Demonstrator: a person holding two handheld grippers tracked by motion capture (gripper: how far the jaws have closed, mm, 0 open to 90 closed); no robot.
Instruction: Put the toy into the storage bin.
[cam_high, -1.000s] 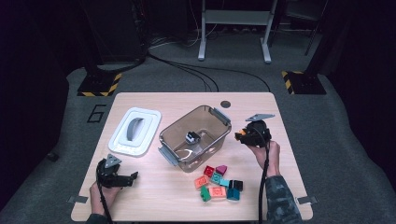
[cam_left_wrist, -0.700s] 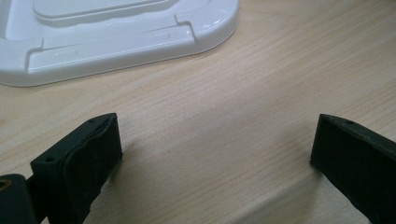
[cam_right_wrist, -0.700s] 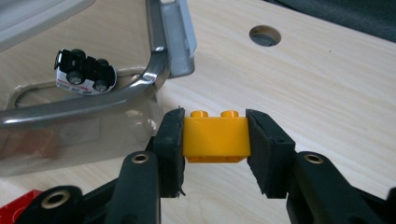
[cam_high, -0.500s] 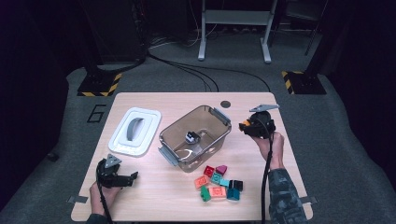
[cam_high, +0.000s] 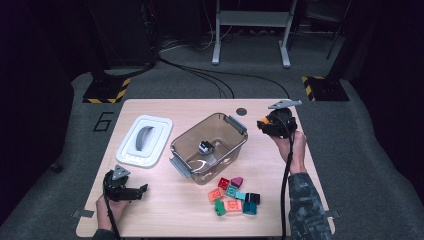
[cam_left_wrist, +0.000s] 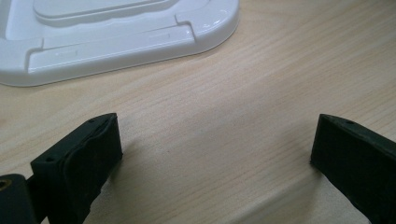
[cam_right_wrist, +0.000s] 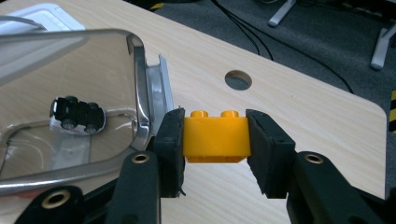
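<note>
The right gripper (cam_right_wrist: 215, 140) was clamped on an orange brick (cam_right_wrist: 215, 138), its two pads pressing on the brick's short ends so that the long axis ran straight across from jaw to jaw, studs up. In the high view that gripper (cam_high: 264, 125) was held above the table's (cam_high: 165, 210) far right part, just beside the right end of the clear box (cam_high: 210, 145). From the right gripper view the box (cam_right_wrist: 70, 93) lay to the left of the brick and a little ahead, its rim and grey latch (cam_right_wrist: 156, 93) close to the left jaw; a small toy car (cam_right_wrist: 76, 114) sat on the box floor. So the coming move probably turned on one thing: the brick was outside the near wall, and the opening lay leftward over that rim.

The left gripper (cam_high: 131, 191) rested at the table's near left corner, its jaws standing wide apart over bare wood with nothing between them, the white lid (cam_left_wrist: 116, 37) just ahead. It was well apart from the box, so the right hand was plainly the nearer one. More bricks (cam_high: 232, 195) lay in a loose pile in front of the box
</note>
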